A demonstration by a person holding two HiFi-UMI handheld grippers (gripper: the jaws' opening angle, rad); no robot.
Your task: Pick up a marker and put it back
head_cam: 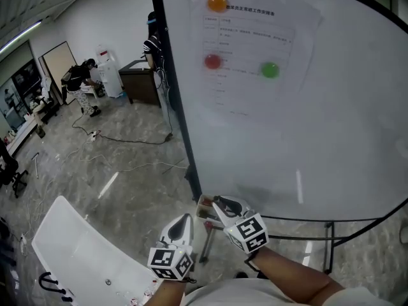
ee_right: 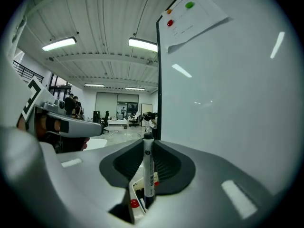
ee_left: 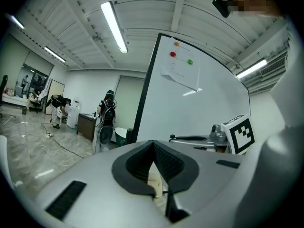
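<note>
Right claw [ee_right: 148, 145] is clenched on the marker [ee_right: 148, 172], which stands upright between the pads, its top poking above them and its lower end hanging just over the tray [ee_right: 136, 190] at the bottom corner of the board [ee_right: 228, 103]. Left claw [ee_left: 153, 148] is closed with nothing in it and sits just beside the right one, a little nearer the person. The likeliest trouble, as I judge it, is the return. The tray is narrow and already holds other things, a red cap [ee_right: 134, 203] among them, so a marker lowered upright could land on them or on the rim, tip over and drop to the floor. Laying it flat needs a wrist roll, and the pads grip only a short band of a smooth round barrel, so it could pivot or slip in that turn. The board is close on the right. A swing that way could knock the marker against it and leave a streak if the tip is bare, which I cannot tell. Opening the jaws too high above the tray would let the marker bounce out. The idle left claw is near enough to bump the tray if it drifts in.
</note>
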